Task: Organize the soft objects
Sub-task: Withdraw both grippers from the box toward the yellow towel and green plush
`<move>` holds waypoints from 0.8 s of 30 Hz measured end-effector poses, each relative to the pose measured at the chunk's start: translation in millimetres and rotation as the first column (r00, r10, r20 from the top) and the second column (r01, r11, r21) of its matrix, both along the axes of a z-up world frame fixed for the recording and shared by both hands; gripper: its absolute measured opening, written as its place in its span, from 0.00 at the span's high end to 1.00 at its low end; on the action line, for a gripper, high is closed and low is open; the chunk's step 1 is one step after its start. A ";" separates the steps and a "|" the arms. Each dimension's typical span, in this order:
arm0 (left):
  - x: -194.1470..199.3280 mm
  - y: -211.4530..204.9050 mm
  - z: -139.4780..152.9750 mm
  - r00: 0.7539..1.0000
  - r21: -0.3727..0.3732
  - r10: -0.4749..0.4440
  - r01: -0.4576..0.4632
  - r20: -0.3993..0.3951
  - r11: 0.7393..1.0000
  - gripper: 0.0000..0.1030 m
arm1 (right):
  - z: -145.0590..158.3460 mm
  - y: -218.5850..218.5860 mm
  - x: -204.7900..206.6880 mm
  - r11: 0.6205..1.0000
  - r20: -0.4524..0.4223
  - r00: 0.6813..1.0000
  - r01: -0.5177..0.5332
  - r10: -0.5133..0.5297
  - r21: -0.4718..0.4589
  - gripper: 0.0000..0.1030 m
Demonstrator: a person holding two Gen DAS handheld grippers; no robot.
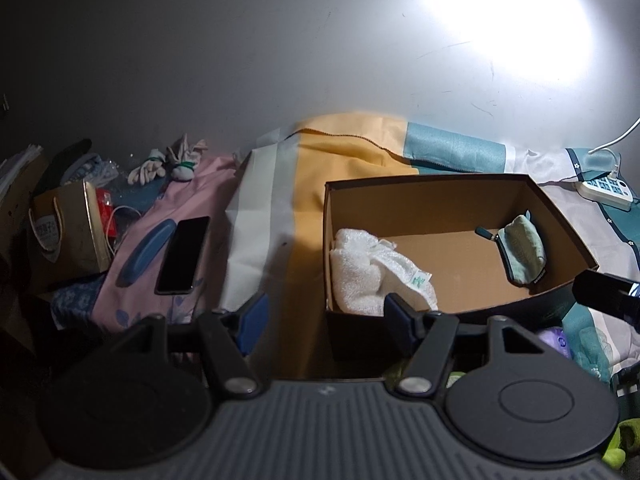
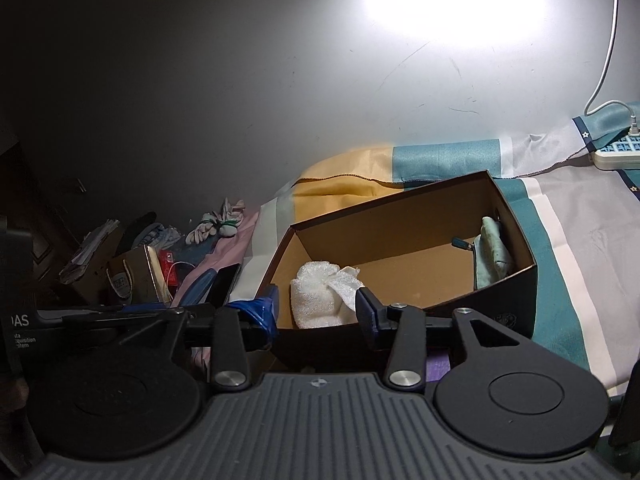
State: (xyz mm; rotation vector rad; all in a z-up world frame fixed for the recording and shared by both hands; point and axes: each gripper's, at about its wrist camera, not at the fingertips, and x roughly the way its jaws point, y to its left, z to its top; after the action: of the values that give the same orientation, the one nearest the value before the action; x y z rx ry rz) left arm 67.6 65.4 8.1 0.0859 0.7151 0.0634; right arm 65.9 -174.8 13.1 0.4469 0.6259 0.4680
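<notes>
An open cardboard box (image 1: 440,196) sits on a striped bedsheet. Inside lie a white towel (image 1: 372,268) at the left and a pale green zip pouch (image 1: 524,250) at the right. The box (image 2: 400,216), towel (image 2: 320,296) and pouch (image 2: 494,252) also show in the right wrist view. My left gripper (image 1: 324,316) is open and empty, hovering at the box's near left corner. My right gripper (image 2: 318,308) is open and empty, just in front of the box's near wall. A bundle of white gloves (image 1: 168,162) lies far left by the wall.
A black phone (image 1: 184,254) lies on pink cloth (image 1: 152,280). A gold paper bag (image 1: 68,236) and clutter stand at far left. A white power strip (image 1: 606,190) with a cable lies at the right. Purple and green soft items (image 1: 554,340) peek out below the box.
</notes>
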 end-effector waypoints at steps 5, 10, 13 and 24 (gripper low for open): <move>-13.4 4.3 -8.5 1.000 -0.003 0.000 0.000 -0.022 1.000 0.36 | -7.6 2.8 -16.9 1.000 -0.020 1.000 0.011 -0.011 0.015 0.69; -23.5 10.1 -18.5 0.999 -0.015 0.005 -0.006 -0.049 1.000 0.36 | -15.9 8.9 -34.1 1.000 -0.034 0.999 0.012 -0.012 0.021 0.65; -27.0 13.0 -24.9 0.998 -0.019 0.008 -0.009 -0.063 1.000 0.36 | -20.1 11.6 -41.6 1.000 -0.040 0.999 0.010 -0.009 0.023 0.62; -32.5 23.8 -53.2 0.991 -0.056 0.010 -0.017 -0.136 0.998 0.36 | -39.7 21.9 -60.4 1.000 -0.085 0.996 -0.022 0.022 0.007 0.53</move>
State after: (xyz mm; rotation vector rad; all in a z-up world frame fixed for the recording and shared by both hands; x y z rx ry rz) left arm 35.1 89.2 -45.1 0.0303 0.8526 0.0502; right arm 5.5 -152.9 -26.6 0.4676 0.7127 0.4735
